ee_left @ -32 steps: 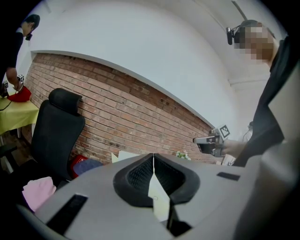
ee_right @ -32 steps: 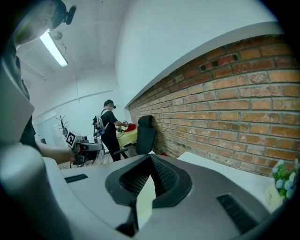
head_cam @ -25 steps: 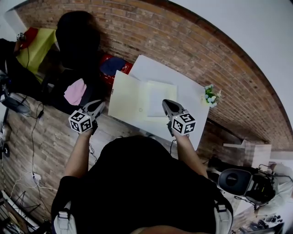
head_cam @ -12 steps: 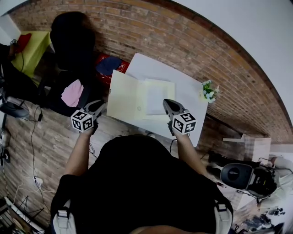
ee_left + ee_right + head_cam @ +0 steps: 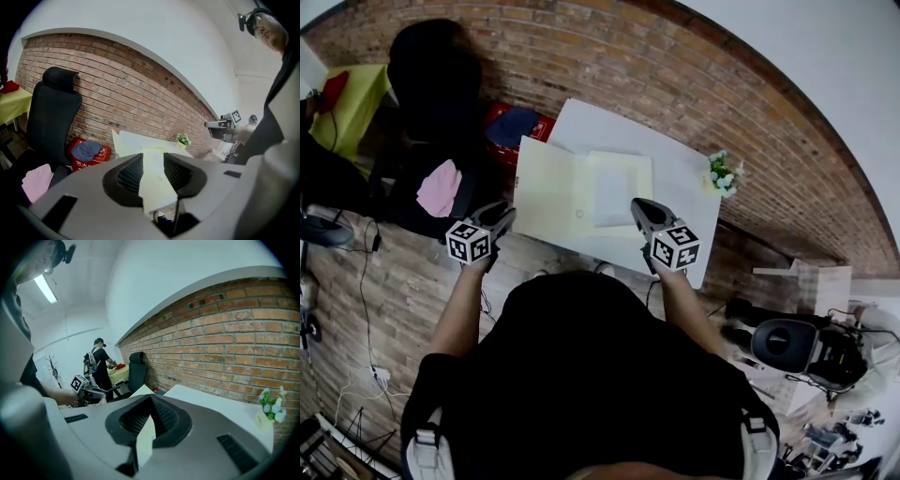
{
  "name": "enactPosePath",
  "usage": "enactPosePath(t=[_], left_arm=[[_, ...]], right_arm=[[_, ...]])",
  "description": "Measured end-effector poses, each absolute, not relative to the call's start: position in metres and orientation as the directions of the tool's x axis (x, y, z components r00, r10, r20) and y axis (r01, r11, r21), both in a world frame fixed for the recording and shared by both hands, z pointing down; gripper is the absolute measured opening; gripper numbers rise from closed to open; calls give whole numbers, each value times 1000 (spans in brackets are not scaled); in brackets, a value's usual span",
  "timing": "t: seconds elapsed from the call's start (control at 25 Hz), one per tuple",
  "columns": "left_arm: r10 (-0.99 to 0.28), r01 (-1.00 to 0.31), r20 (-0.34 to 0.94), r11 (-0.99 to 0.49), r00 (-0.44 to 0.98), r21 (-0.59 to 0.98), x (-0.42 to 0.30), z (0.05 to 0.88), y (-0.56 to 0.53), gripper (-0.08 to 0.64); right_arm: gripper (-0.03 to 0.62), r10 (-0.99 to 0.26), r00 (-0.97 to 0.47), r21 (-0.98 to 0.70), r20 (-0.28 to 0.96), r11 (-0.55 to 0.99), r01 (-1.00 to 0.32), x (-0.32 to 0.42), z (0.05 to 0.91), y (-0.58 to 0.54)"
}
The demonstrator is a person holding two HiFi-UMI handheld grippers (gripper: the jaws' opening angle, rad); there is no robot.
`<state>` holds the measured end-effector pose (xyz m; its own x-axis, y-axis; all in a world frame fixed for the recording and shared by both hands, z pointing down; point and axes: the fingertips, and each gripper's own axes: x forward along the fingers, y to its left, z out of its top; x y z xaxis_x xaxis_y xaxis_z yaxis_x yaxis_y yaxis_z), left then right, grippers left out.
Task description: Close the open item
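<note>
- Far left of the left claw: we are noting a black office chair, with a pink cloth on its seat and a red crate beyond it. None of these belong to the task.
- Left gripper: its jaws are opening and now standing moderately apart. Nothing is sitting between the pads. We are seeing only the target through the gap, ahead of it and slightly to its right.
- Target: a pale yellow folder is lying open and flat on the white table, between the two claws and just beyond their tips. Its bare flap is on the left claw's side. The half nearer the right claw is carrying loose white sheets.
- Right gripper: its jaw tips are meeting, with nothing pinched. It is hovering over the near table edge, with the sheet-bearing half just ahead.
- Far right of the right claw: a small flower pot is standing well clear.

Handling (our judgement): we are expecting the folder to be light, thin and bendy, probably slick. The flap should sag if lifted by a corner, and the sheets may slide. We are favouring a pinch at the middle of the bare flap's outer edge with the left claw. The right claw would meanwhile be pressing on the sheets near the fold.
</note>
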<state>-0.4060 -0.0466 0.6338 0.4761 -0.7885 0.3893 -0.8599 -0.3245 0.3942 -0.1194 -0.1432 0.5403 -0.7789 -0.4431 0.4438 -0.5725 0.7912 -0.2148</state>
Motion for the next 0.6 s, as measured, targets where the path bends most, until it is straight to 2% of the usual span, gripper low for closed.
enactPosePath(t=[0.6], left_arm=[[-752,-871,488,-234,444,431,-407,705,-48,210]], right_arm=[[20,-481,-743,-213,465,754,-621,-84,546,-140]])
